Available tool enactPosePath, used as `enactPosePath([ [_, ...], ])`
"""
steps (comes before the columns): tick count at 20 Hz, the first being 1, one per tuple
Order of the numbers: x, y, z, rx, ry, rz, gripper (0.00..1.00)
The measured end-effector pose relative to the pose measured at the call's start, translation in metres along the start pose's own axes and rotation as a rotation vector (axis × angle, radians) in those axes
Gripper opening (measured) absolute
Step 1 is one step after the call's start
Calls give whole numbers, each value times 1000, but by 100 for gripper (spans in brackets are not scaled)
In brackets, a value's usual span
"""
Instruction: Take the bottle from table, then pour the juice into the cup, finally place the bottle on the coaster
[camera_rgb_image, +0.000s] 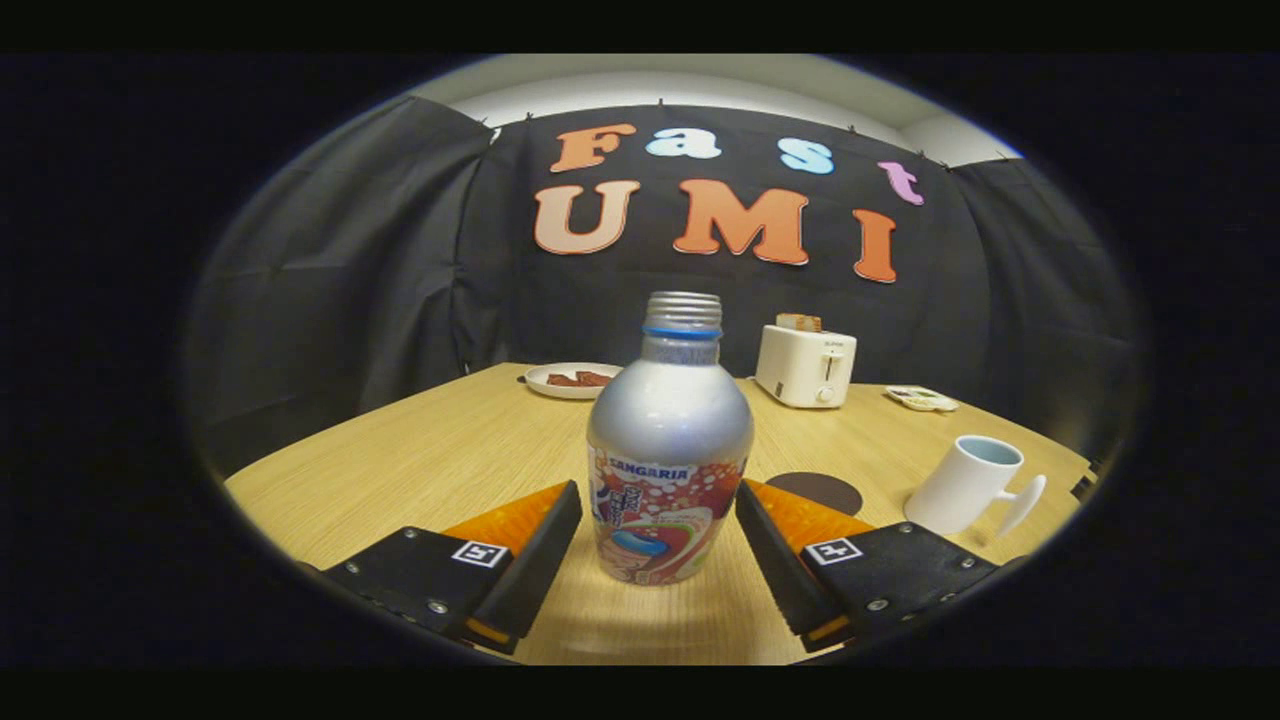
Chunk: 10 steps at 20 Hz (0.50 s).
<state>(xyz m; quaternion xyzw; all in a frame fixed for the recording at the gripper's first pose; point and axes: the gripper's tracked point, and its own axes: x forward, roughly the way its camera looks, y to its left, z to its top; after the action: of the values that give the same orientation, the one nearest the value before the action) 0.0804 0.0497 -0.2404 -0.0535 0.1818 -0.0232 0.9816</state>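
Gripper spread wide, holding nothing; a clear gap shows between each finger and the bottle's sides.

Bottle stands upright on the wooden table, directly between the two fingers, roughly centred. Long axis vertical, at right angles to the fingers' closing line. Judgement: a straight squeeze across the lower body should take it, with little or no further advance needed.

Bottle: metal by the look, matt silver rounded shoulder, printed wrap on the lower cylindrical body, narrow threaded neck with a blue ring, no cap on. Open mouth, so any tilt on lifting could spill. The smooth curved wall may slip if the pads land high on the shoulder; the straight labelled section looks the safer band.

Cup: white mug, glossy, handle pointing right, standing to the right of the bottle and a little farther off. Coaster: dark flat disc on the table just beyond the right finger, between bottle and cup.

Far side: white toaster, plate with some food at far left, small tray at far right.

Table surface: pale wood grain, smooth.
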Motion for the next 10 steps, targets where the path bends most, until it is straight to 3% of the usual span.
enactPosePath([
  [4,-2,2,11,39,-40,34,79],
  [10,-5,-14,34,173,-59,71,77],
])
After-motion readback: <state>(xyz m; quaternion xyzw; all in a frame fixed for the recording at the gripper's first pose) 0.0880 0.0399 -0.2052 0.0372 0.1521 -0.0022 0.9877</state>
